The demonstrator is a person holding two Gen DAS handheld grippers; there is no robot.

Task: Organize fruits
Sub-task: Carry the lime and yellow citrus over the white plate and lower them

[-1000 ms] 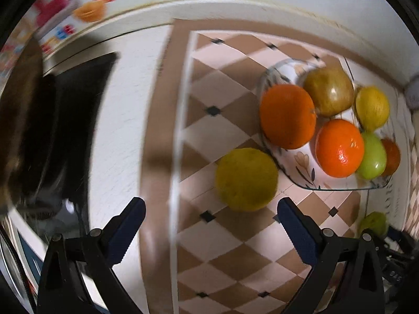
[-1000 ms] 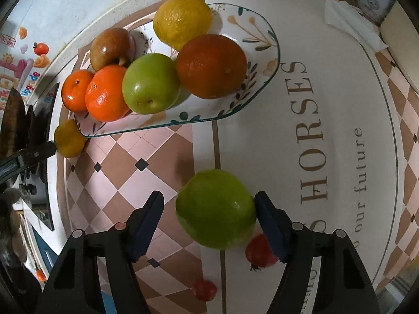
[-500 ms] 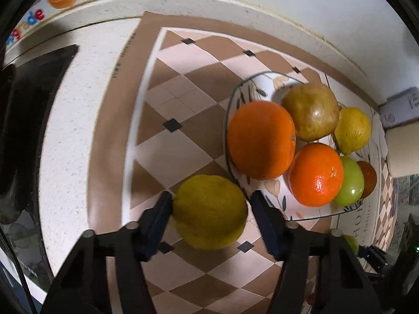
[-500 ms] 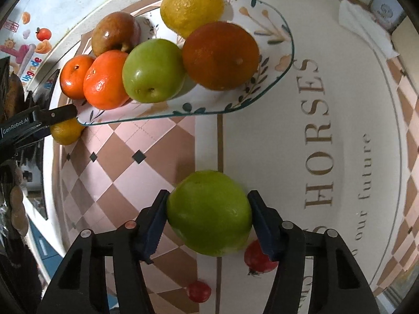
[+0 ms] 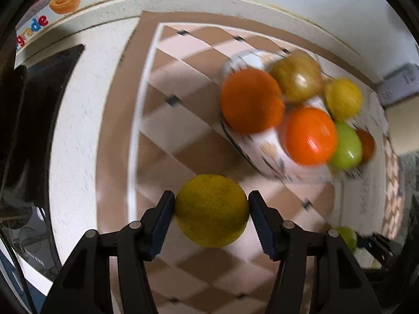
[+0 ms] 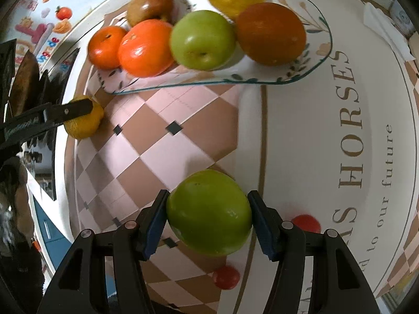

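Your left gripper (image 5: 211, 218) is clamped on the yellow-green citrus (image 5: 212, 210) and your right gripper (image 6: 208, 218) on the green apple (image 6: 209, 212) — both gripped across the widest part, presumably for carrying to the glass platter (image 6: 309, 74) ahead. Only the right view shows two small red fruits (image 6: 306, 223) beneath the apple — and the left finger (image 6: 65, 111) across the citrus.

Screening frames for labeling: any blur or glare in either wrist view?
Left wrist view: plate and its fruit are motion-smeared, while the yellow citrus in the left gripper stays sharp. Right wrist view: mostly crisp, slight smear on plate fruit, small glare spots on the green apple in the right gripper.
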